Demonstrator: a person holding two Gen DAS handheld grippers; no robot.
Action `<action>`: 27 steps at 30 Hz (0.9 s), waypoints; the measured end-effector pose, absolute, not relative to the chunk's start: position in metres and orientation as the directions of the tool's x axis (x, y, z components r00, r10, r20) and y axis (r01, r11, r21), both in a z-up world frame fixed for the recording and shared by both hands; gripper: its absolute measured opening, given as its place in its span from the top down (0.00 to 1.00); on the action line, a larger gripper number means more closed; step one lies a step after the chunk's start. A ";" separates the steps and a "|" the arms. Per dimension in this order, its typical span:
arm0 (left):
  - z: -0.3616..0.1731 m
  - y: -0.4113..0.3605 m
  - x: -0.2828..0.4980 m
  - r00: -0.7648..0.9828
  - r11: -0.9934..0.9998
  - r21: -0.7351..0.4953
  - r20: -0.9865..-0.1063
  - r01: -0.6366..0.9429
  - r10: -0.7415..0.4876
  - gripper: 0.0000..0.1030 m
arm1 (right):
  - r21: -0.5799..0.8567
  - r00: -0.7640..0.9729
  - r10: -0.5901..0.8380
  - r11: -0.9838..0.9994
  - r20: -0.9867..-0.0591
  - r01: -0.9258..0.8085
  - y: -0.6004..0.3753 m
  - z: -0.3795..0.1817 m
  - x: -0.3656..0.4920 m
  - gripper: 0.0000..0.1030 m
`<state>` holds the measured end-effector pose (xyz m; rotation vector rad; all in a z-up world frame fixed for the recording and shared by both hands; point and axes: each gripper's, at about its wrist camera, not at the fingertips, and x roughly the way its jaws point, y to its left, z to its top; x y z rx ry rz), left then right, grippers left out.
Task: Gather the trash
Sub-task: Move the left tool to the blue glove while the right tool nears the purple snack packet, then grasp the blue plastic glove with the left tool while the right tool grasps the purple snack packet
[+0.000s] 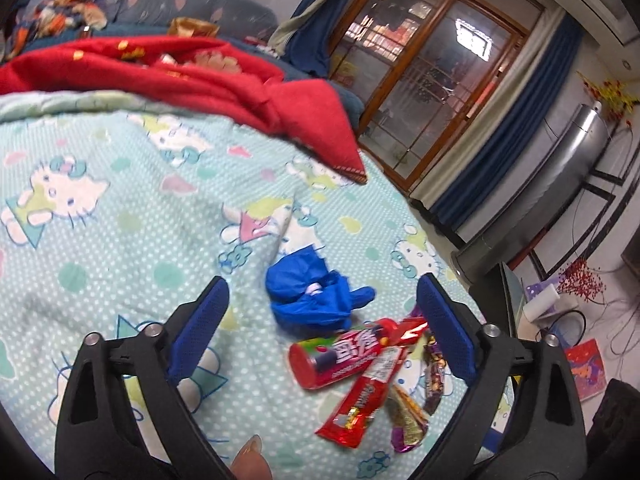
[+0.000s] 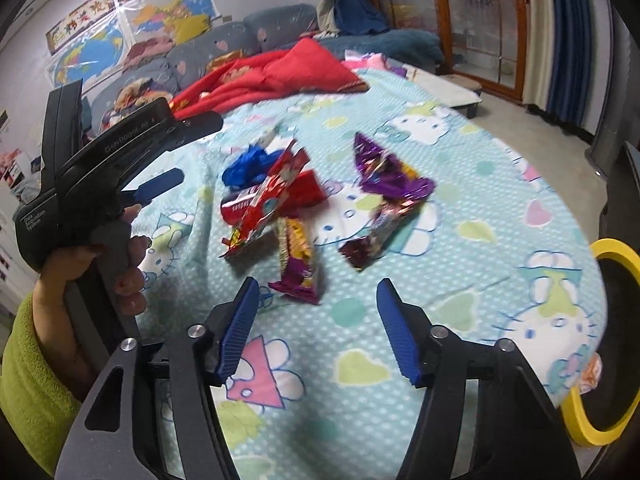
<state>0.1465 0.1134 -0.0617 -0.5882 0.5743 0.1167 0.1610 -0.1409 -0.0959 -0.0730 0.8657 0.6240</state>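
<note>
While both tools gape wide and hold nothing, the left tool (image 1: 322, 312) hovers over the bed (image 1: 120, 220); the blue wad (image 1: 316, 294) lies mid-frame, the red tube (image 1: 340, 354) running lower-left to upper-right, wrappers (image 2: 296, 256) right of centre before the right tool (image 2: 316, 332).

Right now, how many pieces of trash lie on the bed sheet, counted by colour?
Blue: 1, crumpled blue bag
Red: 2, red tube and red wrapper
Purple: 3, purple-yellow wrapper, purple foil wrapper, dark purple wrapper
Total: 6
</note>
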 end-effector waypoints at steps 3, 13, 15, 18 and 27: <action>-0.071 0.119 0.149 0.829 0.815 -0.514 -0.554 -0.268 -0.077 0.26 | 0.189 0.470 0.482 0.818 -0.740 -0.543 -0.131 -0.102 0.165 0.47; -0.091 0.122 0.162 0.809 0.758 -0.606 -0.557 -0.241 -0.188 0.45 | 0.230 0.412 0.486 0.815 -0.771 -0.532 -0.116 -0.121 0.179 0.67; -0.093 0.118 0.165 0.803 0.758 -0.612 -0.557 -0.227 -0.210 0.46 | 0.222 0.416 0.482 0.816 -0.771 -0.534 -0.117 -0.122 0.178 0.69; -0.097 0.115 0.170 0.791 0.763 -0.605 -0.572 -0.227 -0.218 0.54 | 0.219 0.415 0.484 0.812 -0.770 -0.541 -0.117 -0.122 0.177 0.69; -0.101 0.112 0.170 0.778 0.771 -0.599 -0.583 -0.217 -0.234 0.92 | 0.215 0.403 0.489 0.801 -0.774 -0.559 -0.120 -0.121 0.167 0.70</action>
